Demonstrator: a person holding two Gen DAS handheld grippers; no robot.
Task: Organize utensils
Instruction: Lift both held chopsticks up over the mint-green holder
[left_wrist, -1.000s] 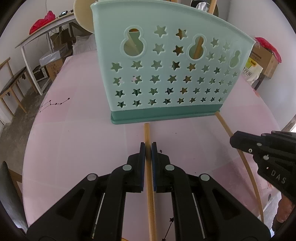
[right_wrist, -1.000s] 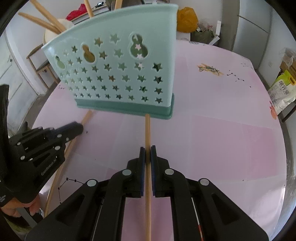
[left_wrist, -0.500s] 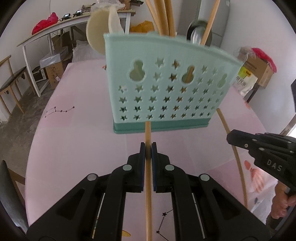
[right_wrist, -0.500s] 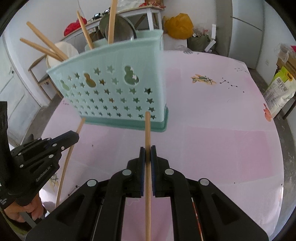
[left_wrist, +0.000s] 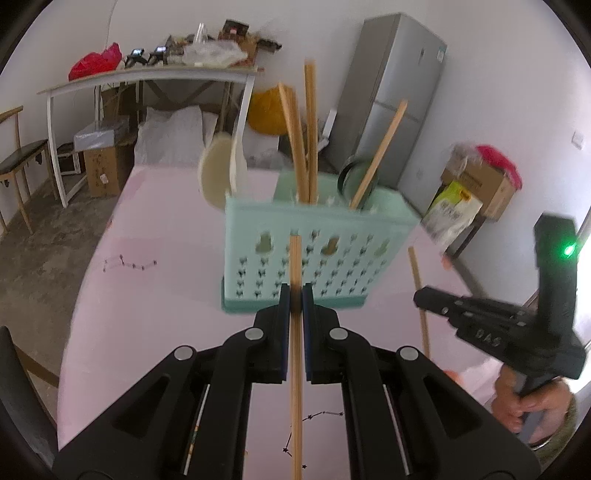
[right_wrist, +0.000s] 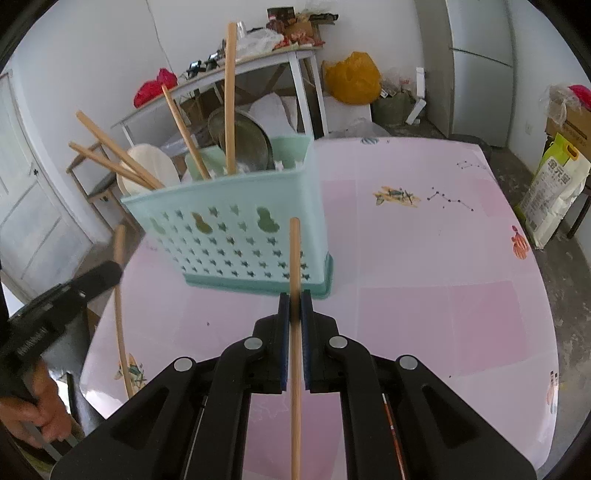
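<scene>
While clamped shut, left tool (left_wrist: 293, 299) & right tool (right_wrist: 294, 306) each pinching a chopstick, left chopstick (left_wrist: 295, 354), right chopstick (right_wrist: 295, 332), both raised off pink surface (right_wrist: 424, 295), just before mint utensil basket (right_wrist: 240, 236).
</scene>
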